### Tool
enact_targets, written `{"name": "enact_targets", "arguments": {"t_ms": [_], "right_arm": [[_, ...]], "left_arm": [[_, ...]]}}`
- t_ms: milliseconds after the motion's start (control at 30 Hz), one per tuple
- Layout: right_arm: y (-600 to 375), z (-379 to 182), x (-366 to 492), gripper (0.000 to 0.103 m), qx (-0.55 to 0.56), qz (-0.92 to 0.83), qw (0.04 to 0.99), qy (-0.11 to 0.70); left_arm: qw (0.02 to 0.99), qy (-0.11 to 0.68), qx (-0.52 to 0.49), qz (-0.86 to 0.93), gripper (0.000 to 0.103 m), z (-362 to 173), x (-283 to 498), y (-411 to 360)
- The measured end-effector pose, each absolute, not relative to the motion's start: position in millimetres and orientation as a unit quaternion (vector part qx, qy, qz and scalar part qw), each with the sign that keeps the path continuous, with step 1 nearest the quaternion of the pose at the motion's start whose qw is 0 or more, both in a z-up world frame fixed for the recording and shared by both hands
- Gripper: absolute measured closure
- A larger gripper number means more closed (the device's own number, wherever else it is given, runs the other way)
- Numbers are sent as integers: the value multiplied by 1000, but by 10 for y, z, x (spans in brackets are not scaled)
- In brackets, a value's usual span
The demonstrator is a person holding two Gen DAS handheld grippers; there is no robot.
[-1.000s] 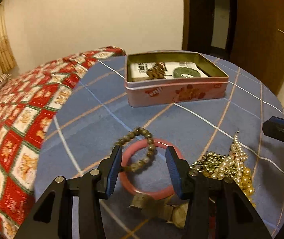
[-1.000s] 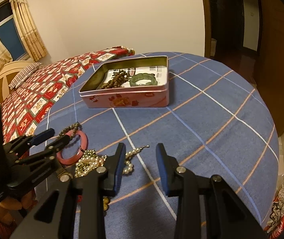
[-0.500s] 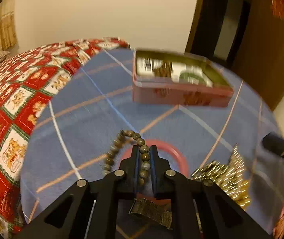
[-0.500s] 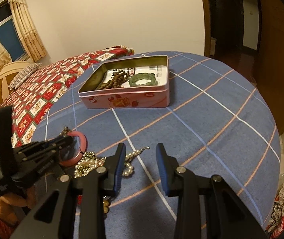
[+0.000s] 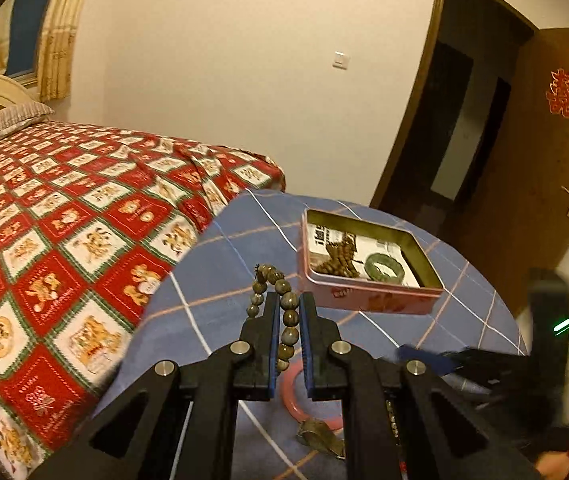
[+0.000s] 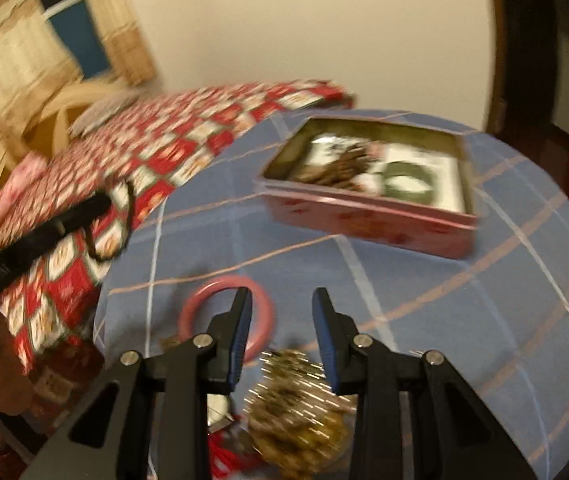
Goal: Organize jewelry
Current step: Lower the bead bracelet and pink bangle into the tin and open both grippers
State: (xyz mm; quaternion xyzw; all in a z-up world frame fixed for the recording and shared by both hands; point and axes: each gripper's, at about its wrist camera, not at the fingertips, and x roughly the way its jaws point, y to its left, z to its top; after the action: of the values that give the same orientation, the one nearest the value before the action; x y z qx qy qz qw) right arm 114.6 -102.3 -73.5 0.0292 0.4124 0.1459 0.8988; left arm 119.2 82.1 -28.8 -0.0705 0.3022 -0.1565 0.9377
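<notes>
My left gripper (image 5: 286, 304) is shut on a bracelet of grey-green beads (image 5: 289, 303), which hangs above the blue checked tablecloth (image 5: 212, 280). In the blurred right wrist view the same bracelet (image 6: 128, 208) dangles as a dark loop from the left gripper (image 6: 102, 202). My right gripper (image 6: 281, 296) is open with nothing between its fingers; it hovers over a pink bangle (image 6: 224, 280) and a heap of pearl and gold beads (image 6: 296, 400). The pink tin (image 5: 372, 302) holds brown beads (image 5: 340, 260) and a green bangle (image 5: 384, 268).
A metal watch band (image 5: 320, 440) lies beside the pink bangle (image 5: 296, 396). A bed with a red patterned quilt (image 5: 64, 240) adjoins the round table on the left. A brown door (image 5: 544, 160) stands at the right. A person's hand (image 6: 0, 360) holds the left gripper.
The left gripper shut on the bead bracelet and lifted it off the table. The right gripper swung left over the bangle and bead heap, with its opening unchanged.
</notes>
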Motion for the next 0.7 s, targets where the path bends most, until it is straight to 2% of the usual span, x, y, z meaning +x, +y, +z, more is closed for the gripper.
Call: {"name": "enact_targets", "arguments": {"t_ms": [200,300,367,433,700], "right_arm": [[-684,-1039,1365,69,-30,159,872,461],[-634,-1112,1386,73,-56,149,873,461],[-642,-1122,1384,84,-66,143,875,459],[-676,-1122,1382,89,-72,136,876,457],[-989,-922,1348,90,10,135,891,434]], "left_arm": [[939,302,-72,-146,94,-308,1218,930],[939,303,-74,-145,94,-332,1235,943],[938,305,-74,-146,94,-348,1251,938],[938,306,-71,-145,94,-354,1249,915],[937,308,-70,-149,94,-392,1311,839]]}}
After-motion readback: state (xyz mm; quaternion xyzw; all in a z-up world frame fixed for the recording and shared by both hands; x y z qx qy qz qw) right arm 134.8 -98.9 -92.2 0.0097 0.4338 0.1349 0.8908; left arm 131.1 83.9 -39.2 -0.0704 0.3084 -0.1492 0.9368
